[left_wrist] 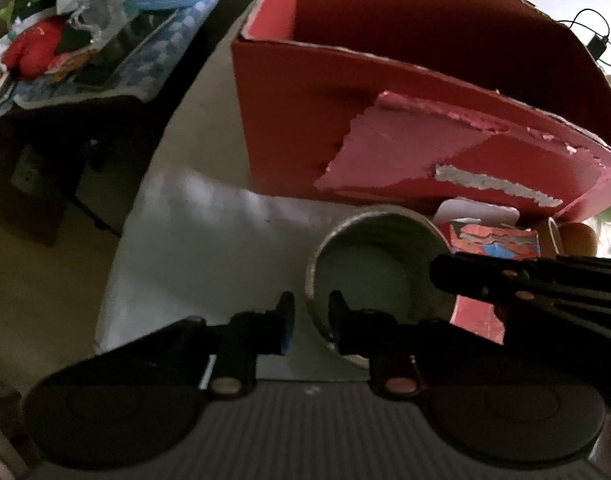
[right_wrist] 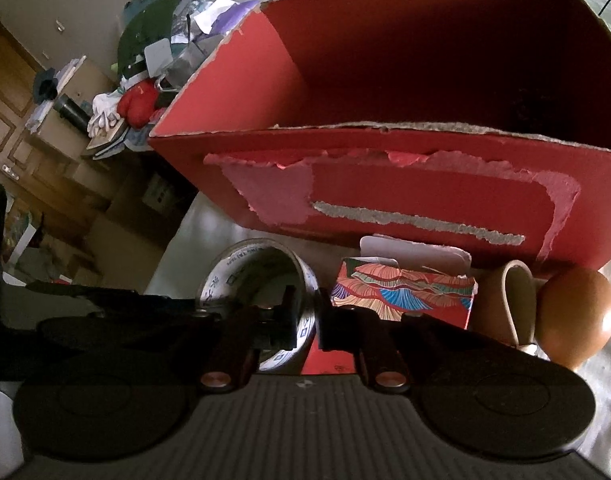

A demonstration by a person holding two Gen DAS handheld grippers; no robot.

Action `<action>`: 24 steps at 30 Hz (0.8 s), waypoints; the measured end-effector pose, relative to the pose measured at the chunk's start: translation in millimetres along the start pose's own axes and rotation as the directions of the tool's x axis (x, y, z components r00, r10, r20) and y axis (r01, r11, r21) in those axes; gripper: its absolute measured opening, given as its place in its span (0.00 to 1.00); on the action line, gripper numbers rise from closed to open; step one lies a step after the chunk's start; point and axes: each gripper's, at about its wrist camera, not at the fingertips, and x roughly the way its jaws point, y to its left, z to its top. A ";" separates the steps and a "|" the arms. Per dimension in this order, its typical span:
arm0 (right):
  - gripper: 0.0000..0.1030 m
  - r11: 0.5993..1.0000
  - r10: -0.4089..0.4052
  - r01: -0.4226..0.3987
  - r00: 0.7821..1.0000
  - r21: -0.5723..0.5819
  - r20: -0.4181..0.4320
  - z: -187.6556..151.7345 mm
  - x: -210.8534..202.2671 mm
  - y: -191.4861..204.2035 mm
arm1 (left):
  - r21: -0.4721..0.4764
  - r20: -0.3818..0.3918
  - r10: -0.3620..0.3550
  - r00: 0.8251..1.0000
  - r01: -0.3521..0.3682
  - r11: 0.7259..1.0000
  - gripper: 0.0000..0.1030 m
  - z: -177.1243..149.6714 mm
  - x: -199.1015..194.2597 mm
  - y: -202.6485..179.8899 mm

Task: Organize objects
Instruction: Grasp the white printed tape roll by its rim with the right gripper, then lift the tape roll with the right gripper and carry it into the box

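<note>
— White bench under us in the left wrist view; the red box is our landmark. Where's the bowl?
— Just in front of the red box. Our left gripper is clenched on its near rim, one finger inside, one outside.
— And the right wrist view?
— Same bowl, left of the patterned carton before the red box; our right gripper grips the bowl's wall. A brown mug stands right of that carton.
</note>
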 end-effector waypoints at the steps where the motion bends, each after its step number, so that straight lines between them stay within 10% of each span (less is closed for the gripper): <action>1: 0.09 1.000 0.000 0.000 1.000 -0.001 0.001 -0.2 0.1 0.3 | -0.001 0.000 -0.008 1.000 0.008 1.000 0.14 0.3 0.3 0.3; 13: 0.09 0.989 0.111 -0.101 0.990 -0.110 0.087 1.7 -14.8 21.0 | -0.008 0.037 -0.015 0.999 0.015 1.000 0.13 -2.3 -16.9 11.6; 24: 0.09 0.949 0.265 -0.204 0.931 -0.242 0.252 13.9 -49.7 42.3 | 0.013 0.236 0.085 0.968 -0.091 0.996 0.13 -8.1 -88.6 20.1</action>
